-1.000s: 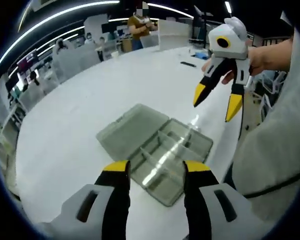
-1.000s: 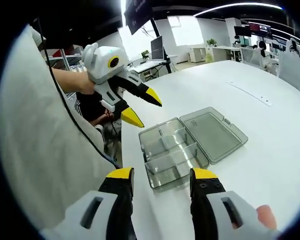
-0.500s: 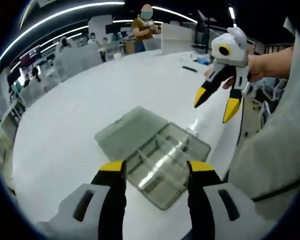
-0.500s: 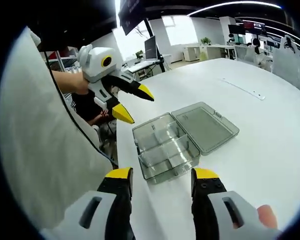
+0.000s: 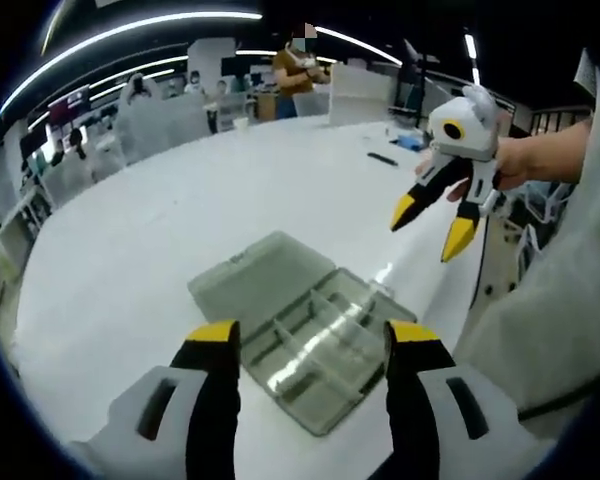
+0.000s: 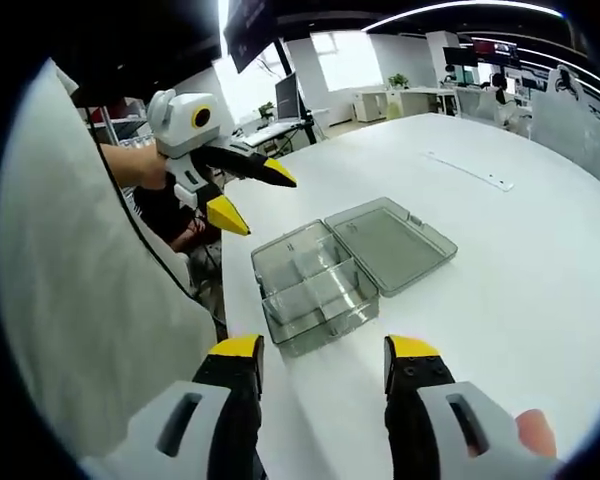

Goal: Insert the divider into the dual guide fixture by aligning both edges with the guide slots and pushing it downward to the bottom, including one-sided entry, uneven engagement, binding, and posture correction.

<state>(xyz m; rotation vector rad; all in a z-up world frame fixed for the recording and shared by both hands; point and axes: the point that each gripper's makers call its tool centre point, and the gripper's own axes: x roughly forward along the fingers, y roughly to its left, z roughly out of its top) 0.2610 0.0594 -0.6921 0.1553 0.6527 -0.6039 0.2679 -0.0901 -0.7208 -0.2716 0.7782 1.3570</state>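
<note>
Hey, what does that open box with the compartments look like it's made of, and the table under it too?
Compartment box: probably clear, smoke-tinted hard plastic; the table shows through its open lid, and its walls glint.

Table: smooth white top, likely laminate or painted board; it carries soft sheen and light reflections. Its core can't be judged.

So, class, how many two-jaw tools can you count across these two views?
2. The left tool hangs open above the clear compartment box on the white table; the right tool hangs open over the table edge, beside the box.
</note>
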